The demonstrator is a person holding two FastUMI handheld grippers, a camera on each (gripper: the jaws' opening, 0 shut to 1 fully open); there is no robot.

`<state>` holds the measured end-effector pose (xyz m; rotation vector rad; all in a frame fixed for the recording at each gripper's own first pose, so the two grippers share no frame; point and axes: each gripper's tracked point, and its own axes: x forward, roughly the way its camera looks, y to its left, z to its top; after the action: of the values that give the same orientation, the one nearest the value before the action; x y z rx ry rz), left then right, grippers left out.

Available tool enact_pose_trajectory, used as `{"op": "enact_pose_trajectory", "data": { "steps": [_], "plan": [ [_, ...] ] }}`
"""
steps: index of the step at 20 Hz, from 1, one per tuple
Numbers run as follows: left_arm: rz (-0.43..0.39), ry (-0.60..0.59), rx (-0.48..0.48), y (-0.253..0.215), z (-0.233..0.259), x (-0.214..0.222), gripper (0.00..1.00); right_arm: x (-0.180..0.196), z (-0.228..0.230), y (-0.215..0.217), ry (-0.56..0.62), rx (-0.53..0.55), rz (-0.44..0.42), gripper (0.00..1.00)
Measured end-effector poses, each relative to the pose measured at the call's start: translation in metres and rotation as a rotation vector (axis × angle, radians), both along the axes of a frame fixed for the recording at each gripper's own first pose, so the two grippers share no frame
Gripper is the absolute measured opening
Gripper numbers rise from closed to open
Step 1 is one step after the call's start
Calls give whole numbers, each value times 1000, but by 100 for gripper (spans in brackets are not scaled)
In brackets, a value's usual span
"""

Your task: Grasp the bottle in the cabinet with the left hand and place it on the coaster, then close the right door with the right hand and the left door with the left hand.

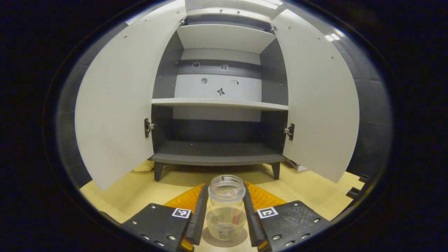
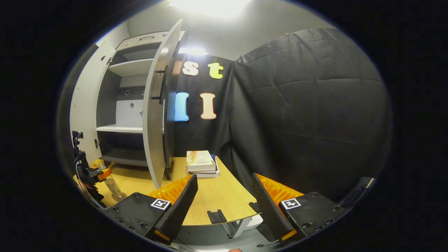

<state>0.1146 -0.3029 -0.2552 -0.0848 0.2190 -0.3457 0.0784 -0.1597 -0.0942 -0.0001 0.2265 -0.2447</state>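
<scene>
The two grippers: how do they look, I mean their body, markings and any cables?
The left gripper and the right gripper each have two black finger plates fastened with silver screws, each plate bearing a square black-and-white marker tag, and long flat fingers with a ribbed orange part behind. Seen farther off in the right gripper view, the left gripper has orange parts and black cables.

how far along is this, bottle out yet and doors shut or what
Done: the bottle is out of the cabinet, whose shelves look bare. In hand: the left gripper holds the bottle between its fingers, standing on a round mat on the table, likely the coaster, not yet released. Left: both doors are wide open, the right door and left door. The right gripper is open, off to the side.
</scene>
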Motion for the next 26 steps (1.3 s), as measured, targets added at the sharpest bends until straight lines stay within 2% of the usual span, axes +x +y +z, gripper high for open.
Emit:
{"op": "enact_pose_trajectory", "data": {
  "steps": [3,6,7,8,10,11,12,14,15,17,20,22,23,24,25,26],
  "plan": [
    [11,-1,39,3,13,-7,90,1,9,4,-28,17,12,99],
    [20,-37,57,9,45,-18,91,-1,29,4,-79,20,35,96],
    [31,-53,77,14,64,-26,91,-1,37,2,-93,29,44,99],
    [45,-67,91,21,78,-30,92,8,47,3,-109,45,57,96],
    [76,-97,98,36,110,-41,90,24,61,8,-118,82,85,99],
    [91,-108,86,44,125,-47,90,31,67,10,-118,91,100,95],
    [106,-109,72,51,137,-52,90,41,75,11,-121,94,109,99],
    [137,-116,66,68,159,-62,90,57,87,14,-131,100,127,95],
    [151,-125,73,78,170,-66,90,65,93,16,-133,103,135,99],
    [180,-146,87,100,191,-73,90,81,100,20,-131,113,150,98],
    [236,-163,91,133,208,-79,92,107,107,27,-110,130,173,99],
    [261,-177,74,152,217,-82,90,122,113,26,-109,129,158,99],
    [278,-179,75,163,219,-84,92,130,115,26,-107,134,148,95],
    [297,-180,78,177,219,-86,90,136,117,29,-108,140,142,99],
    [312,-182,82,188,221,-86,90,143,120,33,-109,143,138,95],
    [328,-184,88,200,221,-88,92,149,122,35,-107,137,129,99]
  ]
}}
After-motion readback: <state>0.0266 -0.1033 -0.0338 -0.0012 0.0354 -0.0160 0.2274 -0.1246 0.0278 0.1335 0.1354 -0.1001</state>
